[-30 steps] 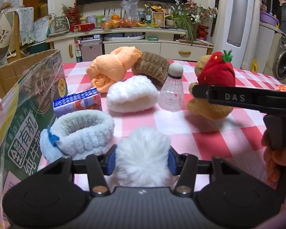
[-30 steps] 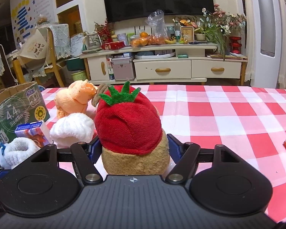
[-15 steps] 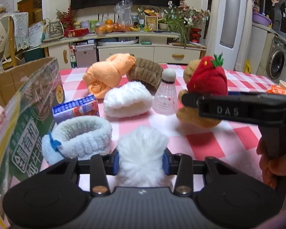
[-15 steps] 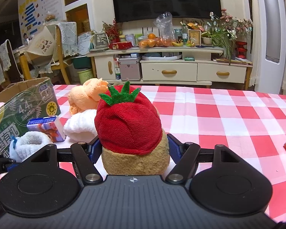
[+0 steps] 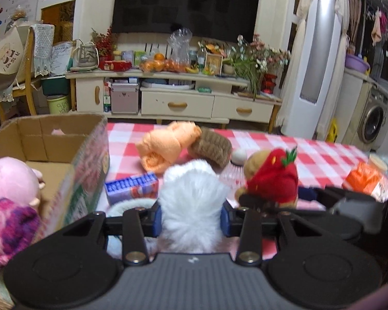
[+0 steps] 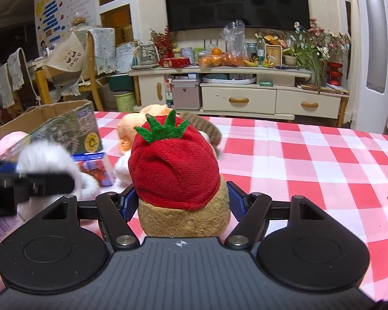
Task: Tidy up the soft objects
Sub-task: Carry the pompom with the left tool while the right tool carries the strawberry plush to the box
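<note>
A white fluffy pompom (image 5: pixel 191 199) is pinched between the blue pads of my left gripper (image 5: pixel 191 219), lifted off the checked table (image 5: pixel 323 160). The right wrist view shows the same pompom (image 6: pixel 49 157) at its left edge, in the left gripper (image 6: pixel 36 173). My right gripper (image 6: pixel 181 204) is shut on a brown bear plush with a red strawberry hat (image 6: pixel 176 168). That plush (image 5: pixel 271 175) sits to the right in the left wrist view. An open cardboard box (image 5: pixel 46 139) at the left holds a pink plush (image 5: pixel 10 178) and a pink-purple knit piece (image 5: pixel 7 224).
On the table lie an orange towel roll (image 5: pixel 168 144), a brown scrunchie (image 5: pixel 210 147), a shuttlecock (image 5: pixel 236 159), a blue carton (image 5: pixel 132 187) and a pale headband (image 5: pixel 126 206), partly hidden. An orange pack (image 5: pixel 364 178) lies far right. A TV cabinet (image 6: pixel 240 98) stands beyond the table.
The left gripper's pads closed in on the pompom and lifted it, and the box's inside now shows. The right gripper has shifted left with the bear plush.
</note>
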`<state>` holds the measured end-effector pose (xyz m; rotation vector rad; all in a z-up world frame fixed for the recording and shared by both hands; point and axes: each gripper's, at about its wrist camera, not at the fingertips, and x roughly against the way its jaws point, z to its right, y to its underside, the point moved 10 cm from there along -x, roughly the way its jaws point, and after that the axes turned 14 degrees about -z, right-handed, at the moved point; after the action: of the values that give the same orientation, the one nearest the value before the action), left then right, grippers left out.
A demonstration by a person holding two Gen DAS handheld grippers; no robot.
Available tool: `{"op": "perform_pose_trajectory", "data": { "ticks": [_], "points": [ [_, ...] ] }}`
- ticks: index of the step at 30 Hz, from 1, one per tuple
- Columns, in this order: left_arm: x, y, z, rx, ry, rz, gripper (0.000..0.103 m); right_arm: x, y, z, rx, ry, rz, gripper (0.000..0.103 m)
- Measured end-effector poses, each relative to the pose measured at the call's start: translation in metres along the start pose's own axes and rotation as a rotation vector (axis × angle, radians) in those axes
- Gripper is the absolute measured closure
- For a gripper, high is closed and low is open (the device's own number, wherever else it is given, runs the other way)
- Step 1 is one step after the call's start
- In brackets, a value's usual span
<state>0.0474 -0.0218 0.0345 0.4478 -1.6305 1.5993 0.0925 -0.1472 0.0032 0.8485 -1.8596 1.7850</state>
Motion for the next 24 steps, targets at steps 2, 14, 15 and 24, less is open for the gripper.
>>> {"op": "perform_pose_trajectory", "data": {
  "ticks": [2,14,15,24],
  "points": [
    [0.007,-0.006,-0.005,0.012,0.004,0.017,0.063,0.002,-0.002,-0.008,0.004,-0.011,0.002,0.017],
    [0.048,-0.037,-0.048,0.115,0.012,0.121,0.063,0.019,-0.008,-0.056,0.049,-0.072,0.024,0.017],
    [0.051,-0.038,-0.052,0.125,0.010,0.130,0.063,0.020,-0.010,-0.061,0.056,-0.073,0.029,0.017],
    [0.068,-0.046,-0.090,0.215,-0.016,0.177,0.063,0.030,-0.035,-0.107,0.104,-0.120,0.065,0.017]
  ]
}}
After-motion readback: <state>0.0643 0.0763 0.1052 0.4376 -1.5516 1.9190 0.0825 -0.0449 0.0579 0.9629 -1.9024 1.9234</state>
